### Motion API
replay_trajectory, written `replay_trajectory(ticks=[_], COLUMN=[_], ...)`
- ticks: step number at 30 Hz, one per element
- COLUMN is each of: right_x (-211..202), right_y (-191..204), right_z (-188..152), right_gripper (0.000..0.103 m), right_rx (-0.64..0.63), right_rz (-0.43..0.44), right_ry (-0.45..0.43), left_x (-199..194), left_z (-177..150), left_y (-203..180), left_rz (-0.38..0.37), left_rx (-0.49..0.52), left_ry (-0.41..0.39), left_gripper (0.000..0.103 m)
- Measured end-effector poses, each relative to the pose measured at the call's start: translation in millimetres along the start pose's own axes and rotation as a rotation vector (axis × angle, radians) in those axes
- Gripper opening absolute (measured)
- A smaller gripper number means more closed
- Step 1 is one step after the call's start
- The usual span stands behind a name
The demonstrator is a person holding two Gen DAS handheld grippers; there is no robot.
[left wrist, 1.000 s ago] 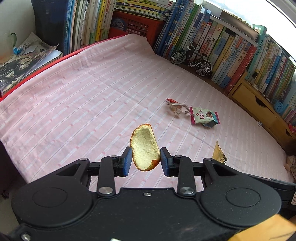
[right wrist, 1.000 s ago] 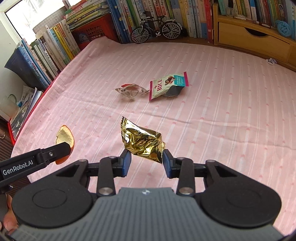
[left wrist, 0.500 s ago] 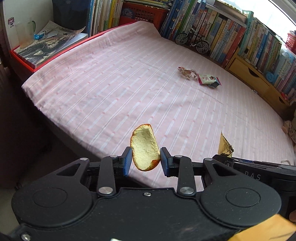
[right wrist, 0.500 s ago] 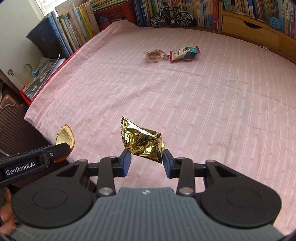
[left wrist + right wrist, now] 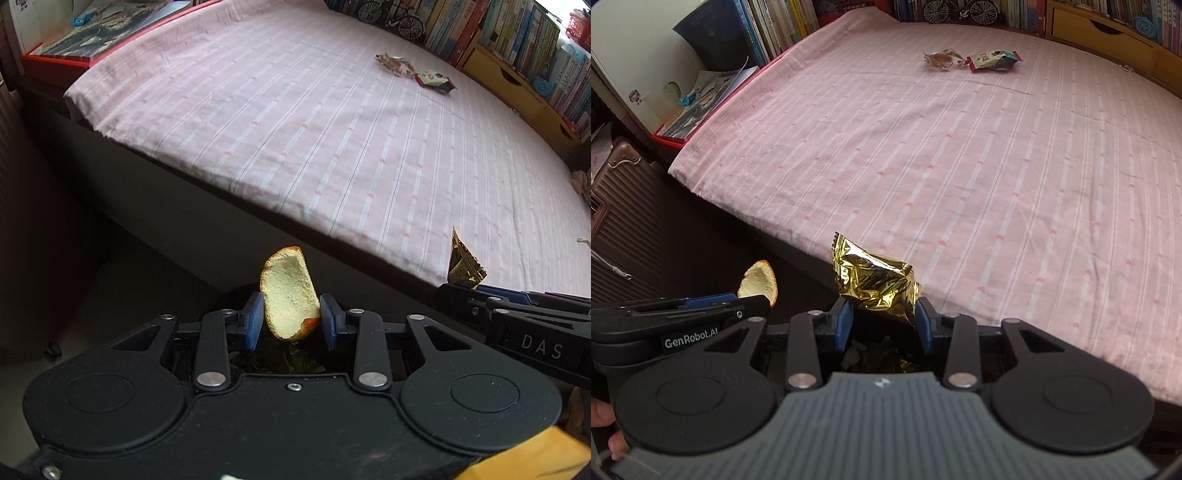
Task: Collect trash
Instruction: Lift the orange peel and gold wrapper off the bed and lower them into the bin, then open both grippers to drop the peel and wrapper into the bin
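My left gripper [image 5: 291, 320] pinches the orange peel [image 5: 289, 298] and my right gripper [image 5: 884, 320] the gold wrapper [image 5: 873, 283], both beyond the bed [image 5: 960, 155] edge. I judge this the carry-to-bin step; next I need both over the dark bin [image 5: 882, 356] below before letting go.

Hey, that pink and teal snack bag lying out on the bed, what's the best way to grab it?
Grip the snack bag at its puffed right end, where it stands up off the sheet. Come from above, jaws across its short width. The flat left end almost touches the crumpled wrapper, so stay clear of it.
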State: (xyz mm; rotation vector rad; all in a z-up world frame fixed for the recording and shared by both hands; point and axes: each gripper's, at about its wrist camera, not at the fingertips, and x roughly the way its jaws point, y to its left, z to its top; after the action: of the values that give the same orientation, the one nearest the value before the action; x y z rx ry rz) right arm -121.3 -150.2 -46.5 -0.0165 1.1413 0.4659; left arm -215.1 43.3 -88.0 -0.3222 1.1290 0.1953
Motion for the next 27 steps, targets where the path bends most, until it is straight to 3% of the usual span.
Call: replay_trajectory(ticks=[10,19,23,27], right_x=[25.4,54.2,62.4,68.9], right_y=[12.4,23.3,28.3,27.6], right_z=[-36.3,-47.6,-47.4,-45.4], right_gripper=[0.043,0.044,0.056,0.062], right_rx=[0.057,0.045,0.042,0.044], right_rz=[-0.019,-0.036,-0.035,-0.048], right_ry=[0.086,0.161,0.171,0.183], left_x=[33.4,52.5,57.1,59.3], left_z=[-23.9,-24.8,-23.8,-21.3], left_y=[16.2,21.8,25.2,30.8], left_rz=[-0.021,-0.043,-0.028,-0.011], left_rx=[0.026,0.026,0.021,0.013], left_ry=[0.114,0.151,0.153,0.149], left_gripper=[0.032,0.033,0.034,0.043])
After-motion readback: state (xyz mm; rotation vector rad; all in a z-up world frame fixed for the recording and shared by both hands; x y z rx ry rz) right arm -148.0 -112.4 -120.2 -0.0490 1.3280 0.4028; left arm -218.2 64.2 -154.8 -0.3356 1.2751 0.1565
